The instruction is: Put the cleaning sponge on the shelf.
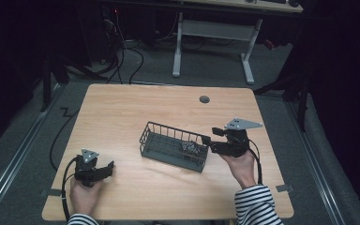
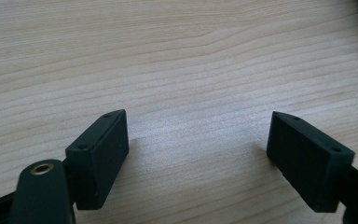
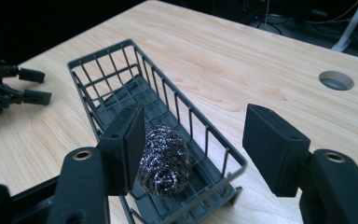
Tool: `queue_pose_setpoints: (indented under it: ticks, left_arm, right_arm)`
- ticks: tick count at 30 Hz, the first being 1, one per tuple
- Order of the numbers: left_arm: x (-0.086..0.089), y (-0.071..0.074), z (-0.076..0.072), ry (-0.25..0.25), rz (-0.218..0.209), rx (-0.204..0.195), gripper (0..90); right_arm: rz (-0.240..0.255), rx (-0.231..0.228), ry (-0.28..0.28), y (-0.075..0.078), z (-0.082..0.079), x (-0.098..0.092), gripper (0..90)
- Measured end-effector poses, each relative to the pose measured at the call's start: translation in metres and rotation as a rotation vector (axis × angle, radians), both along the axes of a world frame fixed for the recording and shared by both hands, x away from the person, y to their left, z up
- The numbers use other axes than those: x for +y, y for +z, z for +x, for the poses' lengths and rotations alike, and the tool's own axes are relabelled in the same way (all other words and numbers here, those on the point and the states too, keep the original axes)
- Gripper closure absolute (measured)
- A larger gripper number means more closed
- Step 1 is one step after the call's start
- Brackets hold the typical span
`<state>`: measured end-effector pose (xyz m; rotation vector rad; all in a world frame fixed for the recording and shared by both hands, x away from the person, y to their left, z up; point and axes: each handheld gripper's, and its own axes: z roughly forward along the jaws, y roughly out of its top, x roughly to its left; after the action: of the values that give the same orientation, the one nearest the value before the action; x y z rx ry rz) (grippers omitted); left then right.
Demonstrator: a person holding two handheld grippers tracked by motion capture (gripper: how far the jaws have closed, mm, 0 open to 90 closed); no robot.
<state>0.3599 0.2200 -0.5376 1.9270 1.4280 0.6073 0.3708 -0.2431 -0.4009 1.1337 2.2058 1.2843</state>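
fingers spread, scourer lying in the basket

the right gripper [image 3: 193, 154] has its fingers [image 3: 271, 147] parted with nothing pressed between them, held just above the near end of the dark wire basket [image 3: 121, 79]. past the left-hand finger the steel wool scourer [image 3: 164, 158] lies on the basket floor at that same near end, apart from the pads. in the high view the right gripper [image 1: 206, 142] sits at about 3 o'clock of the basket [image 1: 168, 140], with the scourer [image 1: 190, 148] in the basket's right end.

the left gripper [image 2: 196, 149] has its fingers [image 2: 103, 151] wide apart over bare worktop [image 2: 177, 60], gripping nothing. in the high view it [image 1: 110, 168] rests at about 8 o'clock of the basket, well apart from it.

farther off, a round cable hole [image 1: 204, 99] sits in the worktop at about 12 o'clock.
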Motion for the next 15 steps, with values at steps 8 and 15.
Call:
queue_pose_setpoints:
  ticks: [8,15]
  left_arm:
    - [0.0,0.0,0.0,-0.003,-0.001,0.001,21.0]
    - [0.0,0.0,0.0,-0.001,-0.001,0.001,21.2]
  right_arm:
    - [0.013,-0.024,-0.028,0.007,-0.013,-0.022,40.3]
    - [0.03,-0.056,-0.063,0.012,-0.024,-0.038,40.8]
